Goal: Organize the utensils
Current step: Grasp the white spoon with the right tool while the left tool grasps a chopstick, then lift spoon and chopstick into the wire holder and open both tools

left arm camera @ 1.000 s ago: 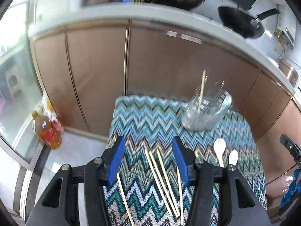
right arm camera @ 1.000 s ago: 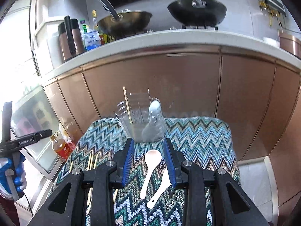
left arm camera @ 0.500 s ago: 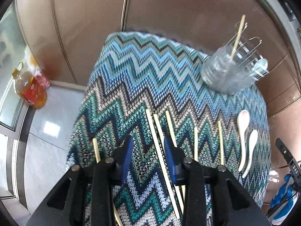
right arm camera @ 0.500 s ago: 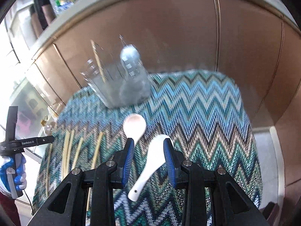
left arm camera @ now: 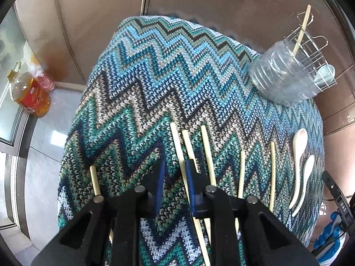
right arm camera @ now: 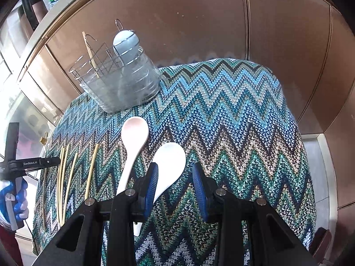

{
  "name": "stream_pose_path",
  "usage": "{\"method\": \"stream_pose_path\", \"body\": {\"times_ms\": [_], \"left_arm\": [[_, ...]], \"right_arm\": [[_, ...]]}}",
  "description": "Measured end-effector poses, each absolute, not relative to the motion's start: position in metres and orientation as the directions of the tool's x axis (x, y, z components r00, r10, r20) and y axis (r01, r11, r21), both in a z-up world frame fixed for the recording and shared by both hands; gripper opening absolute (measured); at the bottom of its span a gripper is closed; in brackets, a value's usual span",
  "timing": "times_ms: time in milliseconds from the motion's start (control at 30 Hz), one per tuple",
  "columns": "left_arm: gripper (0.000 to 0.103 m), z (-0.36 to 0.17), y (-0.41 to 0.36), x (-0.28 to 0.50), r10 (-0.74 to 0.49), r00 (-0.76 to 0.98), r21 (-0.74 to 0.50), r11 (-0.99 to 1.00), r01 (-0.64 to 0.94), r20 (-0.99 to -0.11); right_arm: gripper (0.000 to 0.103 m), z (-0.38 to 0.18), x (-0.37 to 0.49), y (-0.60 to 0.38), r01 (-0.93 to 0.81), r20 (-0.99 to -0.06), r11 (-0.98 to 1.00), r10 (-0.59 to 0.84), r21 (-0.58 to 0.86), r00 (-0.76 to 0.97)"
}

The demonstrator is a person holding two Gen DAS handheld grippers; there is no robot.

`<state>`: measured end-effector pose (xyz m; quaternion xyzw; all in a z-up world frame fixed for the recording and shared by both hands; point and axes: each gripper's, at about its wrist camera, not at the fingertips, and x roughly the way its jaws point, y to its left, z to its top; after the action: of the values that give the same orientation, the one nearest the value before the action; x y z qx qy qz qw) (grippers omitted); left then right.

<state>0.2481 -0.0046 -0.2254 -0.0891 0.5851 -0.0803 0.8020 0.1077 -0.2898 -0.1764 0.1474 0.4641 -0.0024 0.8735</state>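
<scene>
Chopsticks (left arm camera: pixel 207 153) lie loose across the zigzag cloth (left arm camera: pixel 155 71), and two white spoons (right arm camera: pixel 133 146) rest beside them toward three o'clock. The wire holder (right arm camera: pixel 111 66) in its clear tub stands at the cloth's far edge, about one o'clock from your left gripper (left arm camera: pixel 174 177). Its jaws are closing around one chopstick without pressing it. Your right gripper (right arm camera: pixel 175 181) stands part open over the nearer spoon (right arm camera: pixel 169 161), gripping nothing.

Oil bottle (left arm camera: pixel 28 94) on floor beside brown cabinet doors (right arm camera: pixel 199 22); thermoses (right arm camera: pixel 28 15) on counter.
</scene>
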Motion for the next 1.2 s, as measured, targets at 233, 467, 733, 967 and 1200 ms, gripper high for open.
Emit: {"method": "stream_pose_path", "body": {"times_ms": [233, 467, 733, 967, 1200], "left_arm": [[0.01, -0.229, -0.011, 0.261, -0.219, 0.278, -0.221, 0.975, 0.024, -0.935], [0.007, -0.231, -0.013, 0.266, -0.227, 0.288, -0.229, 0.973, 0.026, -0.93], [0.004, -0.23, -0.008, 0.265, -0.24, 0.306, -0.246, 0.969, 0.022, -0.921], [0.004, -0.213, -0.002, 0.252, -0.254, 0.364, -0.266, 0.964, 0.018, -0.896], [0.004, -0.168, 0.001, 0.228, -0.299, 0.469, -0.302, 0.951, 0.071, -0.831]], "right_arm": [[0.03, -0.189, 0.119, -0.297, 0.137, -0.838, 0.952, 0.165, 0.273, 0.52], [0.03, -0.201, 0.134, -0.306, 0.135, -0.851, 0.939, 0.219, 0.318, 0.477], [0.018, -0.208, 0.15, -0.305, 0.097, -0.853, 0.935, 0.264, 0.341, 0.45], [0.005, -0.198, 0.14, -0.301, 0.05, -0.829, 0.938, 0.278, 0.344, 0.486], [0.004, -0.162, 0.117, -0.287, 0.014, -0.787, 0.953, 0.242, 0.303, 0.567]]}}
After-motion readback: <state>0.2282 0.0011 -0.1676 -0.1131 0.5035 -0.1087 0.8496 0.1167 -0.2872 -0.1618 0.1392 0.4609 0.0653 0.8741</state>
